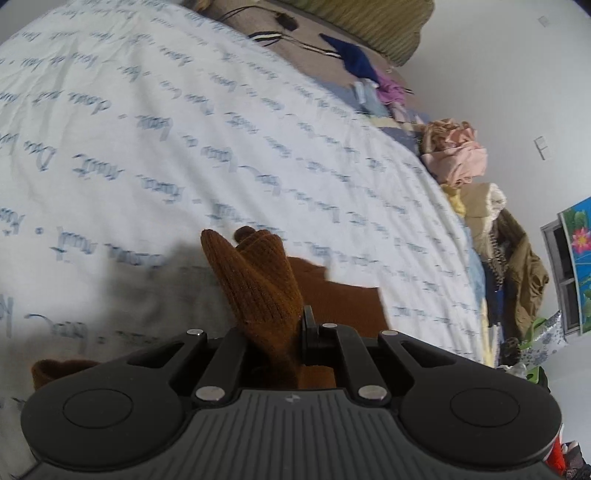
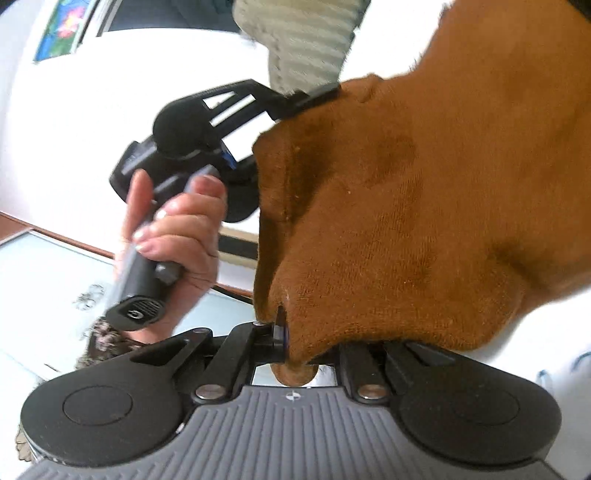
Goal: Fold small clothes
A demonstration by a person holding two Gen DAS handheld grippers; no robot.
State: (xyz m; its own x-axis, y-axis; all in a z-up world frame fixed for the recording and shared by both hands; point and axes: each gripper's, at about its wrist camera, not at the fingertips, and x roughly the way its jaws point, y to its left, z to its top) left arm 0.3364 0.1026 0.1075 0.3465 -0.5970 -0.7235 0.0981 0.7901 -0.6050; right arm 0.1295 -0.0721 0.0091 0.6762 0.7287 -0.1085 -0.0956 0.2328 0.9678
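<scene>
In the left wrist view my left gripper (image 1: 282, 326) is shut on a brown knit glove (image 1: 255, 273). The glove's fingers stick up above the jaws and hide the tips. More brown knit (image 1: 343, 302) lies behind it on the white bed sheet (image 1: 184, 129) printed with blue script. In the right wrist view my right gripper (image 2: 295, 343) is shut on the near edge of a broad brown knit cloth (image 2: 406, 203) that fills the right half. A small fold pokes out below the pads. The left gripper (image 2: 314, 98), held by a hand (image 2: 177, 229), meets the cloth's far edge.
Crumpled clothes line the bed's right edge: a pink pile (image 1: 458, 151), an olive garment (image 1: 521, 273) and a blue piece (image 1: 354, 59). A green striped pillow (image 1: 369, 22) lies at the head. A flower picture (image 1: 576, 236) hangs on the wall beyond.
</scene>
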